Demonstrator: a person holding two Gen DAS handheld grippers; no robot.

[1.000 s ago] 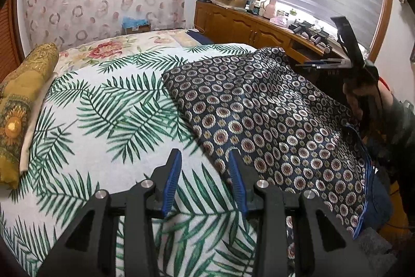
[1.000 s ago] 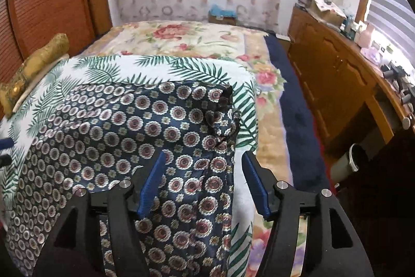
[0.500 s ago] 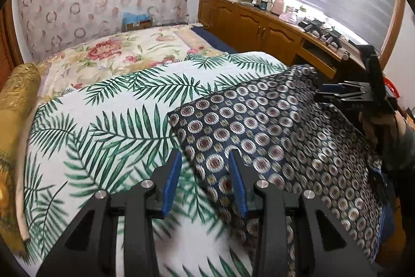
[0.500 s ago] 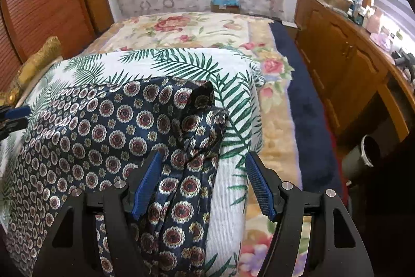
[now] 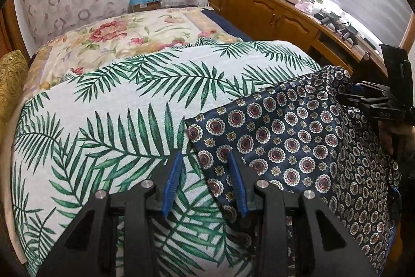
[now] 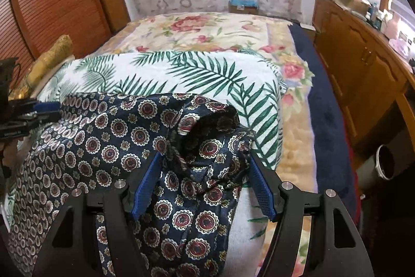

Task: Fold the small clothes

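On the bed, a navy garment [image 5: 298, 144] printed with round medallions lay over a palm-leaf sheet [image 5: 109, 136]. Its near edge ran between the blue pads of the left gripper [image 5: 205, 182], whose jaws stood apart, one pad over the sheet, the other over the cloth, gripping nothing. At the far corner the right gripper [image 6: 205, 183] was spread wide around a bunched, rolled-up fold of the garment [image 6: 207, 136]; both pads sat just beside the cloth without pinching it. Beyond the sheet lay a floral blanket [image 6: 207, 30], with a gold cushion [image 5: 10, 85] to the left and a wooden cabinet [image 6: 363, 64] to the right.
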